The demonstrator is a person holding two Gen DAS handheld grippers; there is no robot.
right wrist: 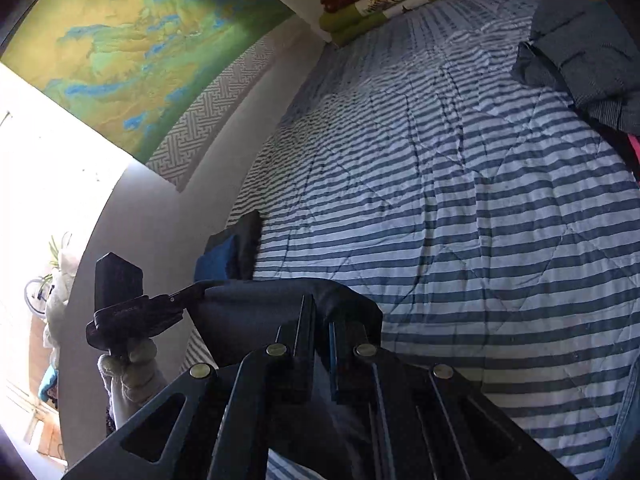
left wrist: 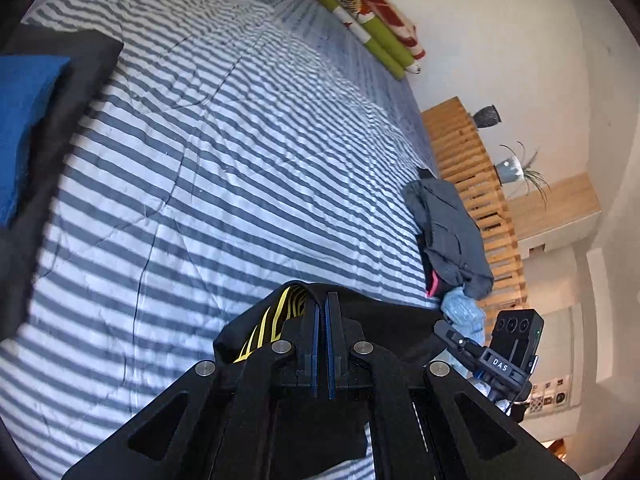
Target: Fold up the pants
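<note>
Bed with a blue-and-white striped quilted cover [left wrist: 224, 152] fills both views, wrinkled and mostly bare; large painted wall hanging in green, ochre and blue with a grey fretwork border [right wrist: 132, 60] and the bright window opening at far left appear in the right wrist view only. Slatted pale-wood bench [left wrist: 472, 184] carrying a dark ribbed pot [left wrist: 488, 116] and a grey pot with a thin-leaved plant [left wrist: 510, 170] stands beside the bed against the white wall, in the left wrist view only. Rolled bedding in lime green, white and rust red [left wrist: 360, 12] lies along the head of the bed in both views. Heap of grey garments [left wrist: 452, 232] with a pink edge and a pale blue piece below it sits at the bed's edge near the bench. Dark folded cloth with a blue piece on top [right wrist: 232, 254] lies at the wall-side edge. Black pants with yellow side stripes [left wrist: 272, 320] are lifted above the cover between the two tools, the stripes visible only in the left wrist view. Left claw [left wrist: 323, 308] is pressed together on the pants' fabric; right claw [right wrist: 320, 320] likewise pinches a dark fold. Gloved hand [right wrist: 132, 368] grips the other tool, right wrist view only
</note>
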